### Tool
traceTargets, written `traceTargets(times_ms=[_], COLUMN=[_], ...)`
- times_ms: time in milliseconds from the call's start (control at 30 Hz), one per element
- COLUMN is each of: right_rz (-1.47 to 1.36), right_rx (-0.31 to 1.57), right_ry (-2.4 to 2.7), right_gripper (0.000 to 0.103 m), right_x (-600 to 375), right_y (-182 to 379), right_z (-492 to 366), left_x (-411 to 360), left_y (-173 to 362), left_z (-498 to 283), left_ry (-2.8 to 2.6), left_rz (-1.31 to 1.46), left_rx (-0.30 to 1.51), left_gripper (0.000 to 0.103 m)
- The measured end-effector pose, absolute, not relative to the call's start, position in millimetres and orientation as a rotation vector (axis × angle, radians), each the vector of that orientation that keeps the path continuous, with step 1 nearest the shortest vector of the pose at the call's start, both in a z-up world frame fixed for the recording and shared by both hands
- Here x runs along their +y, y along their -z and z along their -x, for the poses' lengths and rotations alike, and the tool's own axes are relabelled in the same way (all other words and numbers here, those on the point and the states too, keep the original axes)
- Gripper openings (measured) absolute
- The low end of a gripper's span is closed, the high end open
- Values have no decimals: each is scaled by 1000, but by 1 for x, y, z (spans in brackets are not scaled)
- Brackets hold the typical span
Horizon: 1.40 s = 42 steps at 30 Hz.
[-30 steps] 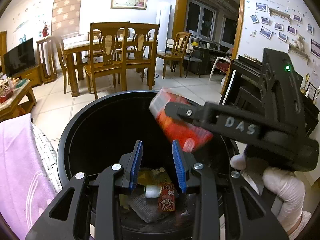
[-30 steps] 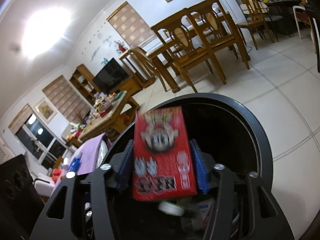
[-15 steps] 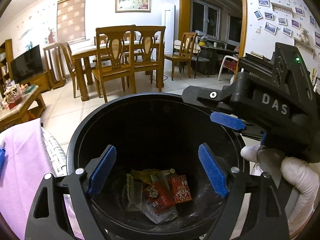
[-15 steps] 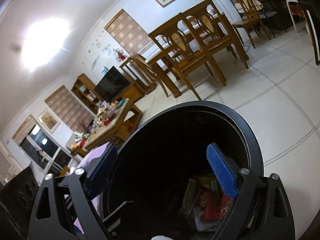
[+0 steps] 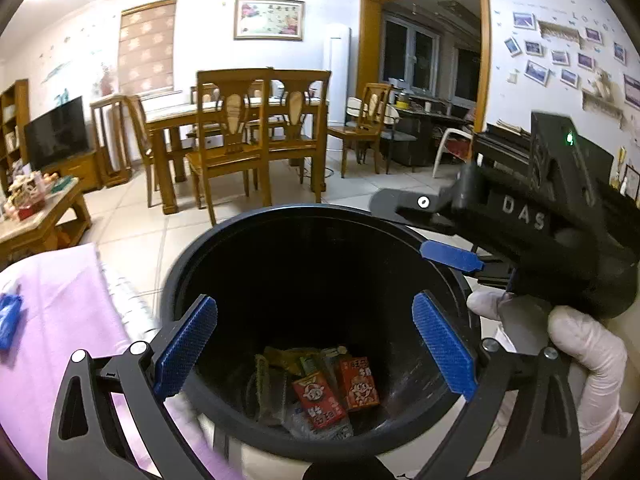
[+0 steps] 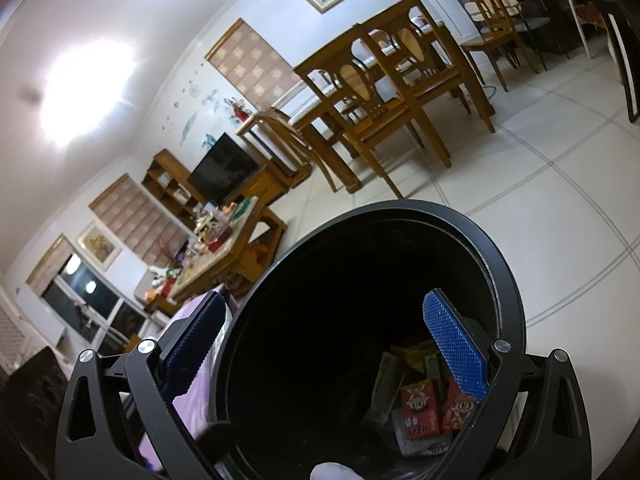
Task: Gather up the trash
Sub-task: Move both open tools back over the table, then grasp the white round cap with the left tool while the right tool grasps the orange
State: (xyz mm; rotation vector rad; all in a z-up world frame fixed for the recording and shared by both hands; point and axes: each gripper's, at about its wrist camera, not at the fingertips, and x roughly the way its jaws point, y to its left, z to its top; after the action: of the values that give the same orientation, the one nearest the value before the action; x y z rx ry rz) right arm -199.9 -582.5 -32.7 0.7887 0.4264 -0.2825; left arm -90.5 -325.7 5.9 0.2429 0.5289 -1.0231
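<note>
The left gripper (image 5: 316,354) is hovering over the mouth of the black trash bin (image 5: 208,248), its jaws having just been opening and now standing spread wide with nothing between the blue pads (image 5: 186,350). Straight below the gap, on the bin's floor, the trash is lying in a small heap: two red snack boxes (image 5: 336,394) sitting side by side on top of crumpled wrappers (image 5: 280,364). The right gripper (image 6: 324,354) is likewise gaping wide and holding nothing, its jaws also having just been opening; from its view the red boxes are showing low in the bin, just beneath its right-hand pad. In the left wrist view a white-gloved hand (image 5: 580,360) is gripping that right gripper just beyond the bin's rim. A pink cloth (image 5: 52,320) is lying beside the bin, with wooden dining chairs (image 5: 236,136) standing well behind it.
</note>
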Motion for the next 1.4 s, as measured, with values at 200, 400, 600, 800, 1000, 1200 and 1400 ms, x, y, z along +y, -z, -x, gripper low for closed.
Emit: traceTargets(times_ms=[200, 400, 600, 800, 1000, 1200, 1400], right_rz=[-758, -713, -636, -509, -274, -160, -89], right_rx=[451, 480, 530, 625, 716, 774, 868], right_ry=[264, 217, 126, -12, -167, -268, -266], right_gripper=[98, 98, 98, 98, 98, 96, 76], right_x=[-566, -540, -494, -426, -320, -230, -175], right_y=[29, 20, 10, -4, -25, -28, -8], right_z=[191, 176, 149, 102, 42, -18, -71], left_x=[-280, -221, -144, -55, 6, 19, 30], left_y=[-16, -23, -24, -9, 21, 31, 31], left_z=[79, 59, 37, -8, -41, -52, -47], left_ry=[973, 866, 672, 434, 351, 405, 425], left_rz=[-185, -145, -179, -201, -179, -175, -193], left_rx=[546, 585, 607, 720, 852, 935, 932], left_gripper=[98, 98, 98, 97, 93, 64, 36])
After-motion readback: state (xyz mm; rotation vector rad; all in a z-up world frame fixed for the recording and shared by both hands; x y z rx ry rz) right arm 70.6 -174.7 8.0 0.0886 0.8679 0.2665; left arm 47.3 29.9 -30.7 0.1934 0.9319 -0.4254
